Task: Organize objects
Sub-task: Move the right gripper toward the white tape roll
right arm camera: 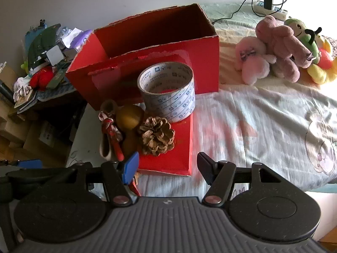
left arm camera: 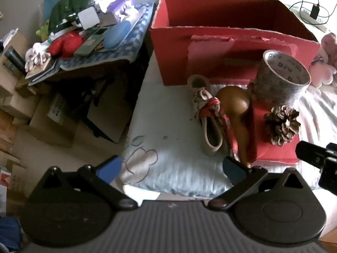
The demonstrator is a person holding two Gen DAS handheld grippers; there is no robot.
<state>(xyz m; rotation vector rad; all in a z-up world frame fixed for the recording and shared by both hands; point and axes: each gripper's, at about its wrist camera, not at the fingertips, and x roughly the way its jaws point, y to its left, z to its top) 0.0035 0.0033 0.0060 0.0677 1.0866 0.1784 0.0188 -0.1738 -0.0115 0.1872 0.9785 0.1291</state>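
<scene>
Your right hand-held gripper (right arm camera: pixel 167 167) is nearer the pinecone (right arm camera: pixel 157 136) — it sits on the red lid (right arm camera: pixel 181 147) just ahead and a touch left, in front of the box (right arm camera: pixel 147 48). Both grippers' jaws stand apart — the left hand-held gripper (left arm camera: pixel 171 169) empty too.

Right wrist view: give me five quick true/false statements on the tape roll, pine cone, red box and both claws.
1. The tape roll stands on the flat red lid. True.
2. The pine cone lies inside the open red box. False: it sits on the lid, in front of the box.
3. The right claw is open and holds nothing. True.
4. The left claw is shut on the small shoe. False: it is open, empty, and the shoe lies on the bed.
5. The plush toys lie on the bed to the right of the box. True.
</scene>
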